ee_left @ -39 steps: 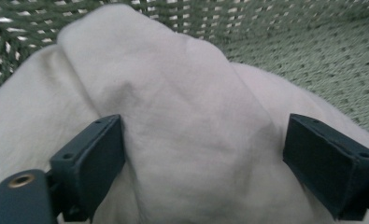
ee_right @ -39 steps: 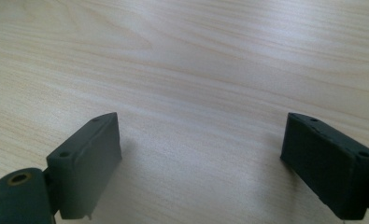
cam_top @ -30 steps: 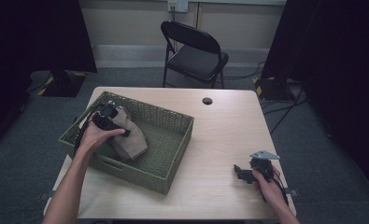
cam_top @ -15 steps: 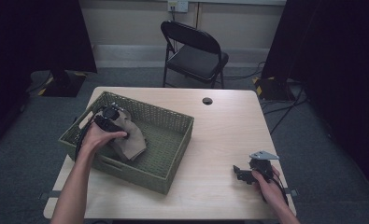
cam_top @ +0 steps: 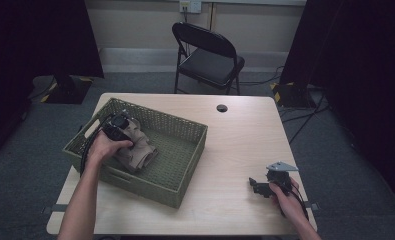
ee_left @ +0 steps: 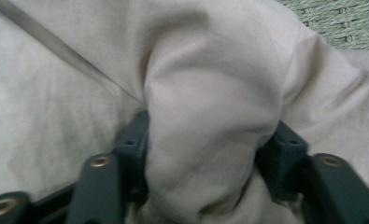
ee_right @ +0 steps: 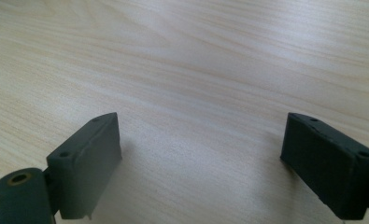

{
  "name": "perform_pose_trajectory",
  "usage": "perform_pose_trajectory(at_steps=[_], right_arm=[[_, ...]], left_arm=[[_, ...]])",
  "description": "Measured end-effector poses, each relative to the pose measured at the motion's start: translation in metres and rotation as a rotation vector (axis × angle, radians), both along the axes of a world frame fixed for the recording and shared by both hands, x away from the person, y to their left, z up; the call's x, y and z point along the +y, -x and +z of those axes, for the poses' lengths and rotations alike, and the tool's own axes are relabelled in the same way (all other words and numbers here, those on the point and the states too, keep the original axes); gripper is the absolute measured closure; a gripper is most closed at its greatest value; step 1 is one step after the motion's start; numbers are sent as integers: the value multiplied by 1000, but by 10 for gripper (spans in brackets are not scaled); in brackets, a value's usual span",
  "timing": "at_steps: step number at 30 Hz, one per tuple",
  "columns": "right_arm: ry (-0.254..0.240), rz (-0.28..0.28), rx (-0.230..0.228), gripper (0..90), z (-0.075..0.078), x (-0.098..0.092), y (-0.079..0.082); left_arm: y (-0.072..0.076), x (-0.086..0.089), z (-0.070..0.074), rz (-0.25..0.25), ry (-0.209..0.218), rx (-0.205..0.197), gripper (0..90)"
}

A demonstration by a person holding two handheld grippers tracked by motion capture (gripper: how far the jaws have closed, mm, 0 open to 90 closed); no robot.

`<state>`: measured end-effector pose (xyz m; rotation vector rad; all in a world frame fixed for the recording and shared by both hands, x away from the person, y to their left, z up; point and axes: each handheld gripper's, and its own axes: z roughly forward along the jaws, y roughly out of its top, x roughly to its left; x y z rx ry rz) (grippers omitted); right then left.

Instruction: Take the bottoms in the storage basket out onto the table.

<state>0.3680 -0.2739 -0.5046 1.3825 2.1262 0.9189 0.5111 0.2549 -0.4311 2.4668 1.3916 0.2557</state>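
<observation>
In the basket (cam_top: 182, 167) at the desk's (cam_top: 235, 145) 9 o'clock side, the beige cloth (cam_top: 137, 147) lies with its long axis from 11 to 5 o'clock. The left tool (ee_left: 210, 154) has just been closing and now pinches a fold of it. The right tool (cam_top: 257, 186) rests released at 5 o'clock, well apart.

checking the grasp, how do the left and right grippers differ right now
The left gripper is in the basket, its jaws just closing around a fold of beige cloth; the right gripper has wide-open jaws with nothing between them. The left points down into the cloth; the right rests low over the bare table. Both have black jaws.
</observation>
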Motion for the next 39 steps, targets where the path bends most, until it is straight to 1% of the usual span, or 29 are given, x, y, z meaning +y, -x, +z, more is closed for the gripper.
perform_pose_trajectory(at_steps=[2, 3, 4, 5, 6, 7, 9, 10, 11, 12, 13, 15, 16, 18, 19, 20, 21, 22, 23, 25, 28, 30, 31, 32, 33, 35, 37, 38, 39], right_arm=[[0, 0, 0, 110, 0, 0, 0], [0, 1, 0, 110, 0, 0, 0], [0, 1, 0, 110, 0, 0, 0], [1, 2, -1, 110, 0, 0, 0], [0, 3, -1, 110, 0, 0, 0], [0, 3, -1, 110, 0, 0, 0], [0, 3, -1, 109, 0, 1, -1], [-1, 3, -1, 110, 0, 1, -1], [0, 4, -1, 110, 0, 1, -1], [-1, 3, -1, 110, 0, 1, -1], [-1, 3, -1, 110, 0, 1, -1], [0, 4, -1, 110, 0, 1, -1], [0, 4, -1, 110, 0, 1, -1], [0, 4, -1, 110, 0, 1, -1], [0, 4, -1, 110, 0, 1, -1], [0, 4, -1, 110, 0, 1, -1], [0, 4, -1, 110, 0, 1, -1], [0, 4, -1, 110, 0, 1, -1], [0, 4, -1, 110, 0, 1, -1], [-1, 4, -1, 110, 0, 1, -1], [-1, 4, -1, 110, 0, 1, -1], [0, 4, -1, 110, 0, 1, -1], [-1, 4, -1, 110, 0, 1, -1], [0, 4, -1, 110, 0, 1, -1], [0, 4, -1, 110, 0, 1, -1], [0, 4, -1, 110, 0, 1, -1], [0, 4, -1, 110, 0, 1, -1], [0, 4, -1, 110, 0, 1, -1], [0, 4, -1, 110, 0, 1, -1]], left_arm=[[1, -1, 0, -3, -2, -2, 528], [2, 0, 4, -28, -2, -6, 579], [3, 0, 4, -33, 7, -4, 602], [3, 1, 6, -41, 7, -10, 623], [3, 1, 6, -41, 7, -10, 637], [4, 1, 7, -38, 16, -6, 644], [4, 1, 7, -33, 20, -11, 650], [4, 2, 8, -42, 16, -11, 657], [6, 1, 9, -50, 20, -23, 662], [7, 1, 10, -52, 24, -25, 668], [8, 1, 13, -62, 31, -32, 674], [10, 2, 16, -70, 67, -44, 684], [10, 2, 16, -70, 67, -44, 686], [13, 0, 20, -93, 74, -56, 688], [15, -2, 23, -109, 85, -70, 692], [15, -2, 23, -109, 85, -70, 694], [17, -4, 25, -121, 103, -82, 695], [17, -4, 25, -121, 103, -82, 695], [20, -6, 28, -137, 117, -93, 696], [23, -6, 30, -140, 137, -114, 697], [26, -6, 30, -142, 148, -120, 697], [32, -3, 32, -144, 168, -156, 699], [33, -4, 33, -140, 165, -173, 700], [35, -5, 35, -148, 168, -180, 701], [36, -5, 36, -162, 170, -177, 703], [39, -5, 37, -166, 175, -189, 704], [42, -5, 39, -151, 182, -215, 705], [42, -5, 39, -151, 182, -215, 705], [44, -3, 41, -150, 197, -229, 705]])
